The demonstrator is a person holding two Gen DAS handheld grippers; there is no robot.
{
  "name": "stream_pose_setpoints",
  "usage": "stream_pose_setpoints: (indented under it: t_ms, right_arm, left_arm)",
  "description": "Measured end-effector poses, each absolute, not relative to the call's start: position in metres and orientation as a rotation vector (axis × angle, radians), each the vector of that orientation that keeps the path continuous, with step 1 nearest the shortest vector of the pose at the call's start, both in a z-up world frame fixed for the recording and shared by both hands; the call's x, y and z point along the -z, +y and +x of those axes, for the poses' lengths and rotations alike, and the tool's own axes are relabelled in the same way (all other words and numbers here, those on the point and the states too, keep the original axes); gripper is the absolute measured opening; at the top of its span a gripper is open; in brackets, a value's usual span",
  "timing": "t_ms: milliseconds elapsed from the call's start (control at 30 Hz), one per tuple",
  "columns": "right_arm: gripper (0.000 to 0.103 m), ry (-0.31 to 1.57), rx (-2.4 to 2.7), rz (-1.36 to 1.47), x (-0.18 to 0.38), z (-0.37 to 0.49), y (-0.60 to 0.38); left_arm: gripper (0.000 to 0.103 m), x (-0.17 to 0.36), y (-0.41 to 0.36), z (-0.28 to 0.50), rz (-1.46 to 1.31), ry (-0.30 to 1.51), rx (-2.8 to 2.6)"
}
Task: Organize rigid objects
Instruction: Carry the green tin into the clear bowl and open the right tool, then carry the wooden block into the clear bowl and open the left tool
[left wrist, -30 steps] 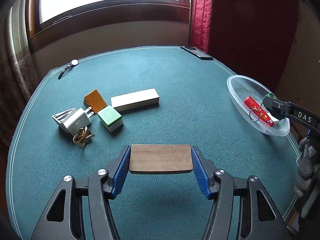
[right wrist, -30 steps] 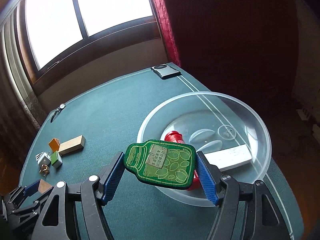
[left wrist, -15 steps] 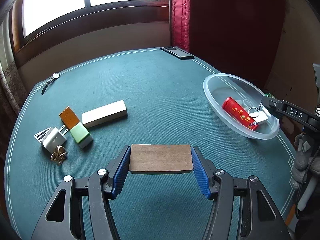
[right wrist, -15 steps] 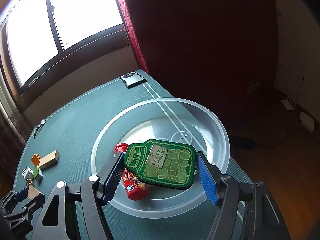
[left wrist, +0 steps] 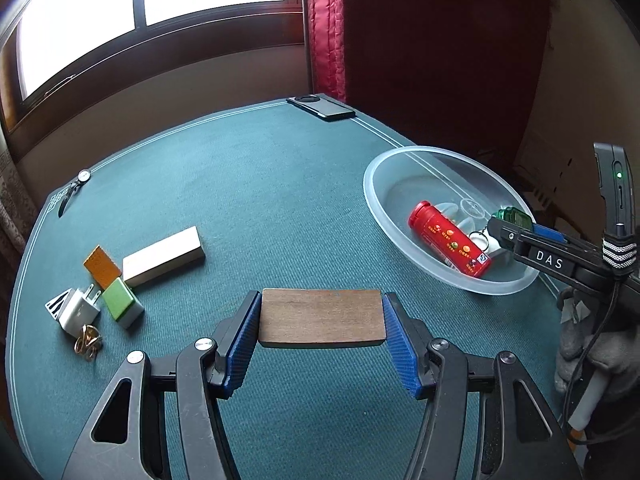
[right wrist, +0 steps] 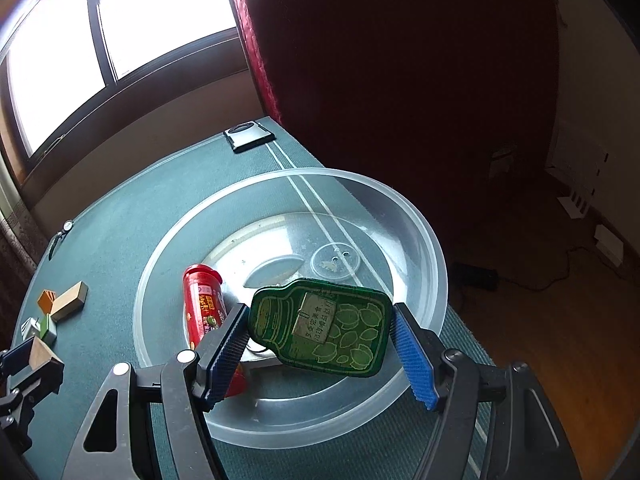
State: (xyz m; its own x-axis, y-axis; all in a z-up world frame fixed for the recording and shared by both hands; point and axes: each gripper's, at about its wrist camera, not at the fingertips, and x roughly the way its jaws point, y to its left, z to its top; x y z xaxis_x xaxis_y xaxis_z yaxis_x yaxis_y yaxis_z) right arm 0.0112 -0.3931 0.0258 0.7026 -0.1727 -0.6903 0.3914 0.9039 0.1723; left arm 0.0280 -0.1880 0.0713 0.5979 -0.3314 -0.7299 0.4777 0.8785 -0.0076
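Fingers of the left gripper are clamping a brown wooden tile by its two ends, hovering over the green desk. Over the clear bowl, the right gripper is standing slightly spread, its green bottle-shaped tin tilting loose between the blue pads, above a red canister.

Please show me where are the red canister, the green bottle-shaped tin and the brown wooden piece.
red canister [left wrist: 450, 239], left wrist view, middle of its side.
green bottle-shaped tin [right wrist: 320, 330], right wrist view, label on its flat face.
brown wooden piece [left wrist: 321, 317], left wrist view, centre of its top face.
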Motion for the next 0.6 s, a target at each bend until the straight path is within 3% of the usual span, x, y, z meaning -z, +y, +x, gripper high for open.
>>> stream_pose_setpoints:
  t_ms: [167,600]
  right_arm:
    - [0.083,0.707,0.303,0.332,-0.028,0.008,-0.394]
    - [0.084,0.682,0.307,0.352,-0.03,0.006,-0.4]
  left_arm:
    - [0.061,-0.073,-0.2,0.03,0.206,0.801,0.493]
    - [0.061,-0.082,-0.236,0.04,0.231,0.771,0.564]
